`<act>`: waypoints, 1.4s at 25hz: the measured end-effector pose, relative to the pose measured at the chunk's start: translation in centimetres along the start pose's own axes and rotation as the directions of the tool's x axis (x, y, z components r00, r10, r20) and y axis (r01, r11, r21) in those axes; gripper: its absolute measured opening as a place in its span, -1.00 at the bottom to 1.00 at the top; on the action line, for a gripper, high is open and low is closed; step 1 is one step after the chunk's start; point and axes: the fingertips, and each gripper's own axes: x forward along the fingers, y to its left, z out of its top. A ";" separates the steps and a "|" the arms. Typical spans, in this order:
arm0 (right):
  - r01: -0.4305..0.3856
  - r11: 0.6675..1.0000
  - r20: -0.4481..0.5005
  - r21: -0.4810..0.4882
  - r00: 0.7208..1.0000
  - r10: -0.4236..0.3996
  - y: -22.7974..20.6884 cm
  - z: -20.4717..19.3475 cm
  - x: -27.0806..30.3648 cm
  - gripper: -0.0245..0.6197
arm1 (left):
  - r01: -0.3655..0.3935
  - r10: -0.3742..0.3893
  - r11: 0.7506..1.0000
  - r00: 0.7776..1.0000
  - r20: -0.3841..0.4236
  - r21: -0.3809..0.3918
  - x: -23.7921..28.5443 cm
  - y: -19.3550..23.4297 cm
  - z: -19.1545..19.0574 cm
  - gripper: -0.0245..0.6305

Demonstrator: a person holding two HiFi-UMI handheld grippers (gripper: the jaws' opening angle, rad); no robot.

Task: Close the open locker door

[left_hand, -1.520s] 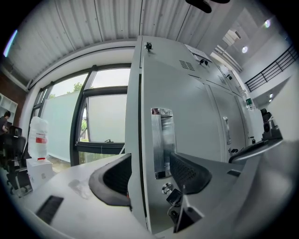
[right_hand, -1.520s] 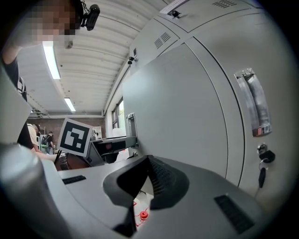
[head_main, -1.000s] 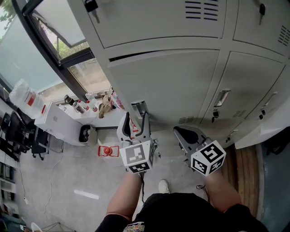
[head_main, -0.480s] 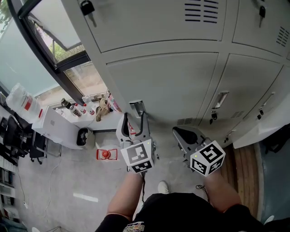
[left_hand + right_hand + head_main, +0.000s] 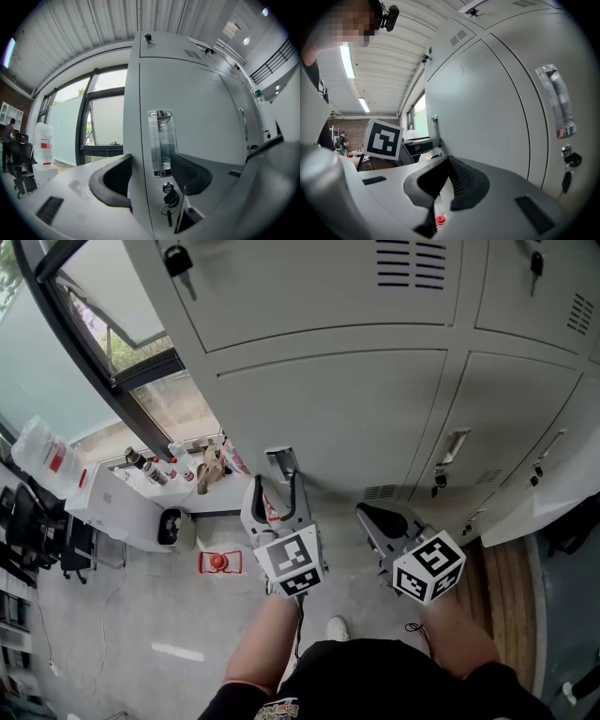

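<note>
Your left tongs [image 5: 280, 480] gape astride the handle edge of the grey locker door [image 5: 347, 418]; your right tongs [image 5: 373, 514] sit closed beside them, concrete floor [image 5: 131, 606] beneath.

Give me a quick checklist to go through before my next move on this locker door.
1. Door flush: the locker door shows no gap along its top edge in the head view. Ok.
2. Door latched: cannot tell.
3. Left gripper: its jaws are apart, one on either side of the handle. Ok. Whether they touch the door, cannot tell.
4. Key: it sits in the lock below the handle, with its tag hanging free. Ok.
5. Right gripper: its jaws are together with nothing held, and it is off the lockers. Ok.
</note>
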 end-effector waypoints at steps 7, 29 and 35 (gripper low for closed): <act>0.000 1.000 0.002 0.015 1.000 0.000 -0.2 -0.1 -0.3 -0.76 | -0.030 0.030 1.000 1.000 0.001 0.001 0.0 0.1 0.0 -0.20; -0.027 0.999 0.013 0.022 1.000 0.027 0.0 -0.1 -2.9 -0.76 | -0.031 0.031 0.999 1.000 0.001 0.012 -2.0 -0.6 0.3 -0.20; -0.057 0.998 0.013 0.013 0.998 0.057 0.6 -0.2 -5.0 -0.76 | -0.041 0.041 0.999 0.999 0.005 0.019 -4.7 -2.0 0.8 -0.20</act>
